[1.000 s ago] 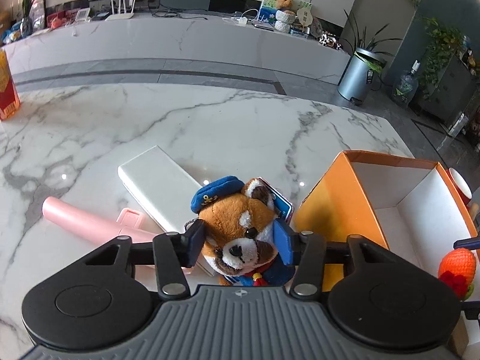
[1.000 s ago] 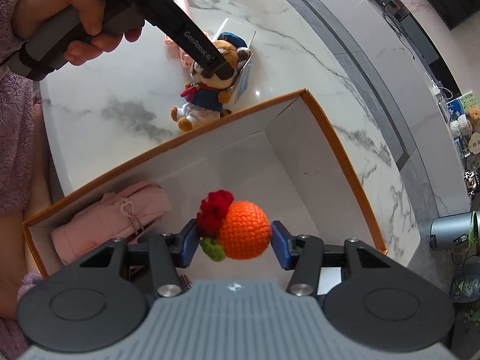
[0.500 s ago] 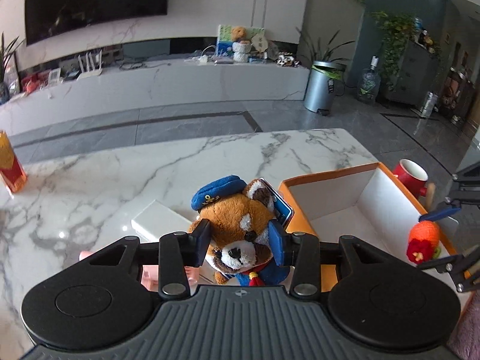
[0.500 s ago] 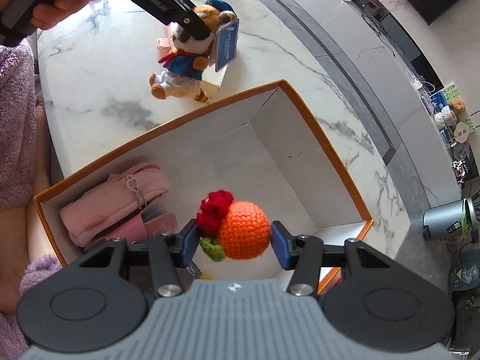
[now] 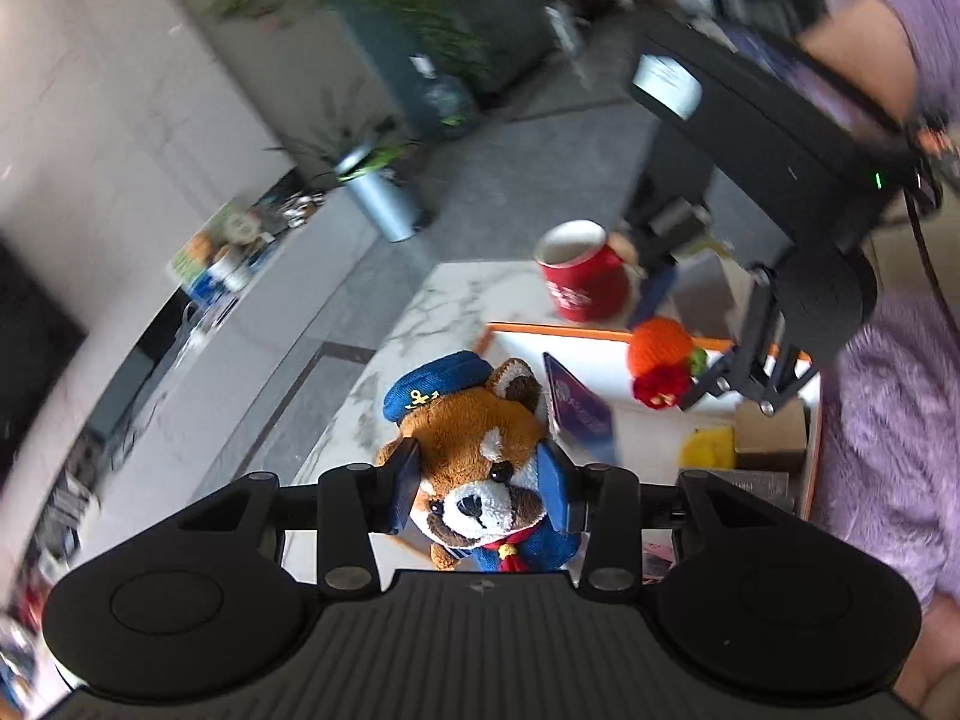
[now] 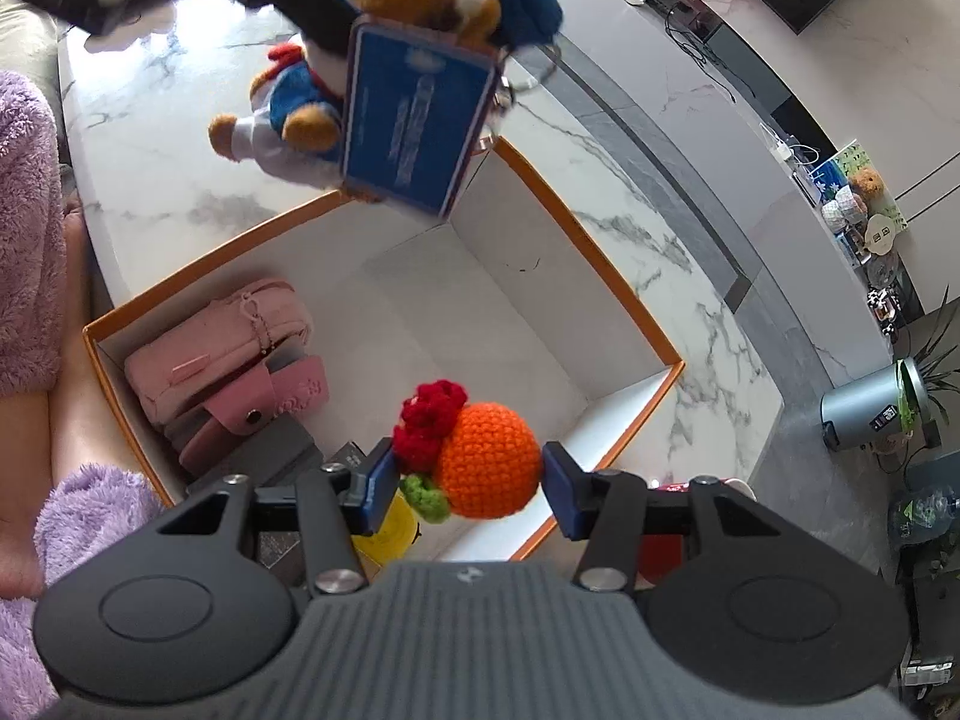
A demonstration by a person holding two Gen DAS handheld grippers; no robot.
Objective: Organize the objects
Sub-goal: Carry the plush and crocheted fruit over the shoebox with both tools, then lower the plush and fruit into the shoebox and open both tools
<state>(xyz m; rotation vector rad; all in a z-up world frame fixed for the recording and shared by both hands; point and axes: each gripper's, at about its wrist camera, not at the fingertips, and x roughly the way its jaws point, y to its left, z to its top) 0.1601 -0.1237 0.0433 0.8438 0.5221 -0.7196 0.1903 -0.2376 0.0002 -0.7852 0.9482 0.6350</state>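
1. The left gripper (image 5: 477,483) is partly closed, its blue pads clamped on the head of a brown plush raccoon in a blue sailor cap (image 5: 480,456); the toy hangs in the air above the near corner of the orange-rimmed white cardboard box (image 6: 600,228), its blue hang tag (image 6: 414,126) dangling.
2. The right gripper (image 6: 468,480) stands about half open, pinching an orange crocheted ball with a red flower (image 6: 486,456) over the box; pink pouches (image 6: 216,348) lie inside it.
3. The box sits on the white marble table (image 6: 630,222).
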